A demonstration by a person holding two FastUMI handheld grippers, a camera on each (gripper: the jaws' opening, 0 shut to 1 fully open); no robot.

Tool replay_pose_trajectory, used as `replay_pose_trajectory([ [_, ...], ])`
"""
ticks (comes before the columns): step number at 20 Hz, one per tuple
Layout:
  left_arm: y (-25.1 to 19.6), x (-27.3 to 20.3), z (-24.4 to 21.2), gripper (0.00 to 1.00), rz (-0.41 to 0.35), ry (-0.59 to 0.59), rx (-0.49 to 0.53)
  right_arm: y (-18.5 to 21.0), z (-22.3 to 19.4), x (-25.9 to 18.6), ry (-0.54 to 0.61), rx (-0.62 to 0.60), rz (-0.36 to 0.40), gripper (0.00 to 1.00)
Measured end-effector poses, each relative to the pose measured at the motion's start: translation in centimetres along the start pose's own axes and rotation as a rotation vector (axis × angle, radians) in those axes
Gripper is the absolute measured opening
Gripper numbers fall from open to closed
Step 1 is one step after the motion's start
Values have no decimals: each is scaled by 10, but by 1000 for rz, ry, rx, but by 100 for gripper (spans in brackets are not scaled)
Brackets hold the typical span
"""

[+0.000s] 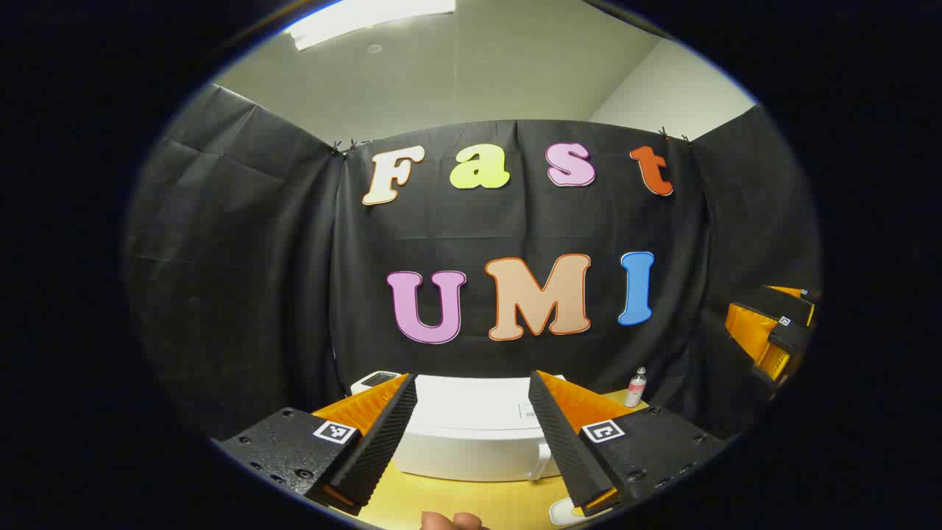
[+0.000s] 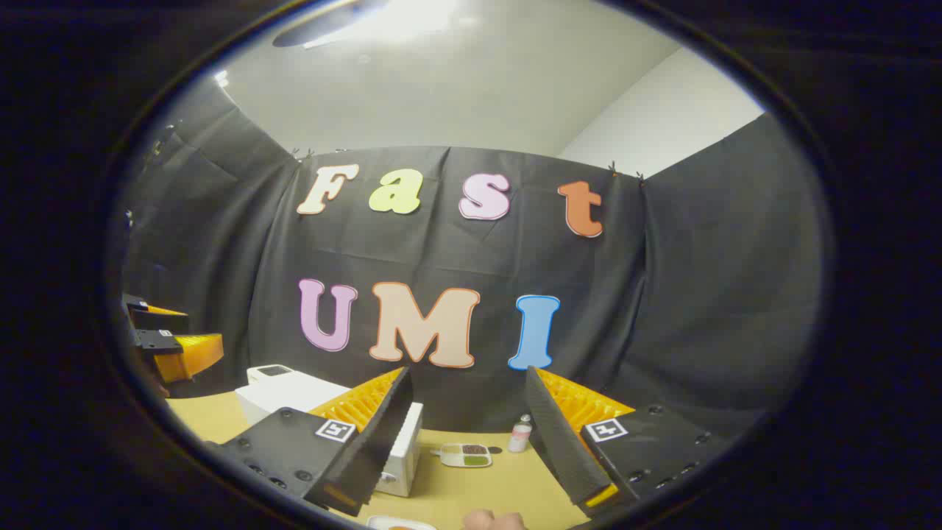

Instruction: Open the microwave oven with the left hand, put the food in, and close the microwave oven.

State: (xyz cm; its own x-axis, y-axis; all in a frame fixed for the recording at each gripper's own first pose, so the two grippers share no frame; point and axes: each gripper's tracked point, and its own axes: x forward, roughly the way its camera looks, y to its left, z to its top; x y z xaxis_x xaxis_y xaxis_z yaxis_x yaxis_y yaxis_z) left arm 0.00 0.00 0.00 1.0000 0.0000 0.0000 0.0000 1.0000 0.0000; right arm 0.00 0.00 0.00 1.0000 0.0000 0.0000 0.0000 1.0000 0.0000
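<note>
On tan tabletop (image 1: 471, 500), boxy white microwave (image 1: 471, 434), door shut.

Walls: black cloth (image 1: 243, 243) hangs on three sides, pale wall above it.
Ceiling: off-white, with a lit panel (image 1: 368, 18).
Furniture: light wooden table (image 2: 508, 486) at the bottom.

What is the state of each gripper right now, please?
Left gripper: open, holding nothing, raised in front of the closed white microwave oven.
Right gripper: open, holding nothing, above the yellow wooden table.
</note>
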Motion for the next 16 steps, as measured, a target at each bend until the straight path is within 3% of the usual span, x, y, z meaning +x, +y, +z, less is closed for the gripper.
replay_pose_trajectory([
  [16, -3, 1, -5, 96, -14, 8, 14, -1, -12, -2, 34, 1, -21, 97],
])
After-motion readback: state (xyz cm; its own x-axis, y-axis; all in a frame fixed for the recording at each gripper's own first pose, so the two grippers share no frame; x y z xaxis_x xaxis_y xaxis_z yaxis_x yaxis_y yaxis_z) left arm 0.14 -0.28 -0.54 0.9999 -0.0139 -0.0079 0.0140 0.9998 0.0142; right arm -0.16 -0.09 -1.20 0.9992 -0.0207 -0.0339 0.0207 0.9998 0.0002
